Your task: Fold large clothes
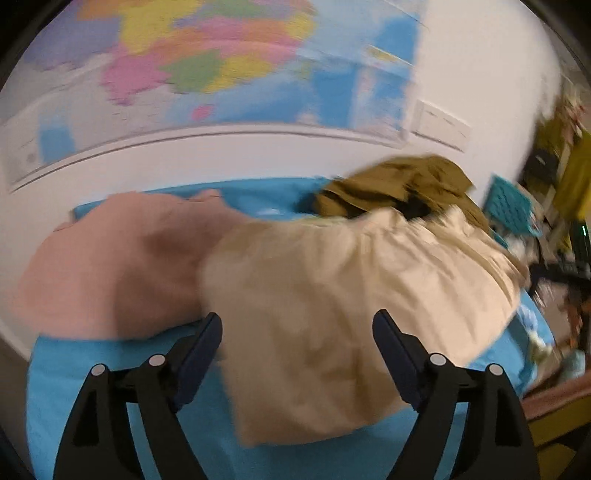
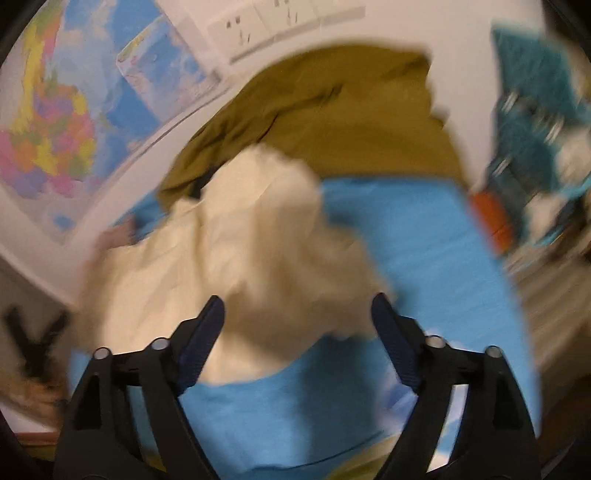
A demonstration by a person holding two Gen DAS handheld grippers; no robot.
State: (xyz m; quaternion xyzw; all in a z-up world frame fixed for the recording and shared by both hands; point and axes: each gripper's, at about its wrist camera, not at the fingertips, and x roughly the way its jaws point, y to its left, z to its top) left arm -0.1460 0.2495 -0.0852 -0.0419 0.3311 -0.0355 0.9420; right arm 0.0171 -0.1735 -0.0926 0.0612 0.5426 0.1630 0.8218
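A cream garment point(image 1: 332, 314) lies crumpled on the blue sheet point(image 1: 92, 369); it also shows in the right wrist view point(image 2: 240, 266). A pink garment point(image 1: 118, 266) lies to its left, and an olive-brown garment point(image 1: 399, 188) is heaped behind it, large in the right wrist view point(image 2: 332, 122). My left gripper point(image 1: 297, 325) is open, just above the cream garment's near edge, holding nothing. My right gripper point(image 2: 297, 308) is open over the cream garment's near right part, holding nothing. Both views are motion-blurred.
A coloured wall map point(image 1: 207, 62) and wall sockets point(image 2: 266, 26) are behind the bed. A teal basket point(image 1: 513, 206) and clutter stand at the right past the sheet's edge point(image 2: 498, 280). The left gripper shows blurred at the right wrist view's left edge point(image 2: 33, 339).
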